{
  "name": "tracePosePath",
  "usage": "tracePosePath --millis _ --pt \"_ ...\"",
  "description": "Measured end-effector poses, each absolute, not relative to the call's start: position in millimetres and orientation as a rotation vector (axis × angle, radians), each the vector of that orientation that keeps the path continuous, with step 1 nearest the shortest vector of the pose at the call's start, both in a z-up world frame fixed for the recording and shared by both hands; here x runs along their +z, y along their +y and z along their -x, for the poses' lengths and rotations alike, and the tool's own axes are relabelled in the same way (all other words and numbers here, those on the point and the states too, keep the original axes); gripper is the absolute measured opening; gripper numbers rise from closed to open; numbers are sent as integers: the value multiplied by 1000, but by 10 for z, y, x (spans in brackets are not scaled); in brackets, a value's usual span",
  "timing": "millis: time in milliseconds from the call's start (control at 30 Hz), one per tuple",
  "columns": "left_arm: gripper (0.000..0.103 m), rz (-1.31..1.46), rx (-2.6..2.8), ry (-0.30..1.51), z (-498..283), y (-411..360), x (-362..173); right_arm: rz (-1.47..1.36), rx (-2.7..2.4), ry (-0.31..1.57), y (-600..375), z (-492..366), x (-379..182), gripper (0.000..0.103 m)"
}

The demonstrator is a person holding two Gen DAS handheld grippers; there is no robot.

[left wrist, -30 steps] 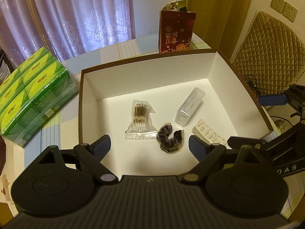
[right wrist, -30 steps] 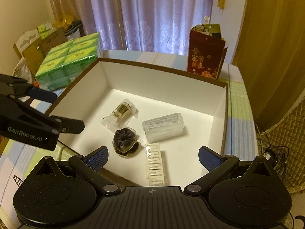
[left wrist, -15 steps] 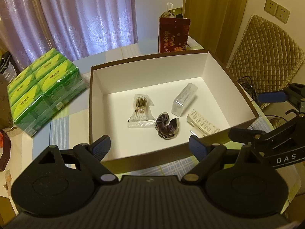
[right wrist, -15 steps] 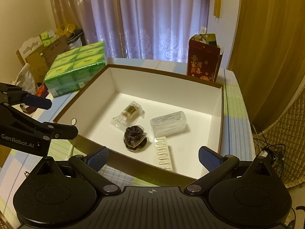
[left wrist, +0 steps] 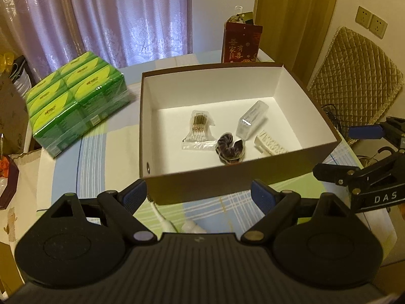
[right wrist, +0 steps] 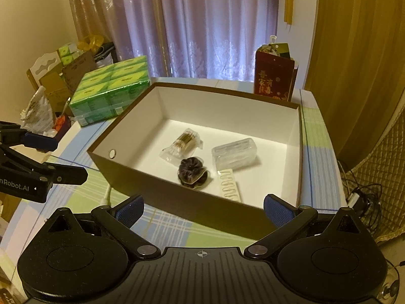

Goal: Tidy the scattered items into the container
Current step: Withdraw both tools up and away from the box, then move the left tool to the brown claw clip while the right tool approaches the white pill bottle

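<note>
A brown box with a white inside [left wrist: 291,83] [right wrist: 162,101] stands on the checked tablecloth. In it lie a bag of cotton swabs [left wrist: 198,129] [right wrist: 183,143], a dark scrunchie [left wrist: 230,149] [right wrist: 192,173], a clear plastic case [left wrist: 251,121] [right wrist: 234,153] and a white ribbed strip [left wrist: 270,145] [right wrist: 229,186]. A white toothbrush-like item [left wrist: 162,219] [right wrist: 106,196] lies on the cloth against the box's near wall, beside a white wad [left wrist: 192,226]. My left gripper [left wrist: 200,195] and right gripper [right wrist: 202,209] both stand open and empty, outside the box's near side.
A green shrink-wrapped pack of tissue boxes [left wrist: 76,101] [right wrist: 111,91] sits left of the box. A red gift bag [left wrist: 240,41] [right wrist: 274,76] stands behind it. A quilted chair [left wrist: 354,81] and cables [right wrist: 362,197] are off the table's right edge. Clutter lies at the left [right wrist: 50,88].
Both grippers have pulled back and up from over the box to outside its near wall. They stay open. The items in the box have not moved.
</note>
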State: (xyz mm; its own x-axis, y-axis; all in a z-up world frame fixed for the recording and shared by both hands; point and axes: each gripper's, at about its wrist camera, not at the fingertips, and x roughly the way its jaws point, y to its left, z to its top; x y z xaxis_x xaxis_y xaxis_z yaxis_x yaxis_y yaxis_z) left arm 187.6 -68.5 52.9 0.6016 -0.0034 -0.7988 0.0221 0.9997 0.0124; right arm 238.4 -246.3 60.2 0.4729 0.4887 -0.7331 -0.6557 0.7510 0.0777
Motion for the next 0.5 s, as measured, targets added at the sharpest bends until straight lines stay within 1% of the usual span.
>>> tracePosePath --millis 200,433,500 --pt "87 -6 -40 912 -1599 -567 466 228 714 805 -2486 -2222 543 103" --pt "86 33 -18 934 -1252 -289 256 203 753 807 -2570 -2037 373 103" --pt "84 48 0 943 -1151 -204 186 205 768 814 -2578 -1977 311 103"
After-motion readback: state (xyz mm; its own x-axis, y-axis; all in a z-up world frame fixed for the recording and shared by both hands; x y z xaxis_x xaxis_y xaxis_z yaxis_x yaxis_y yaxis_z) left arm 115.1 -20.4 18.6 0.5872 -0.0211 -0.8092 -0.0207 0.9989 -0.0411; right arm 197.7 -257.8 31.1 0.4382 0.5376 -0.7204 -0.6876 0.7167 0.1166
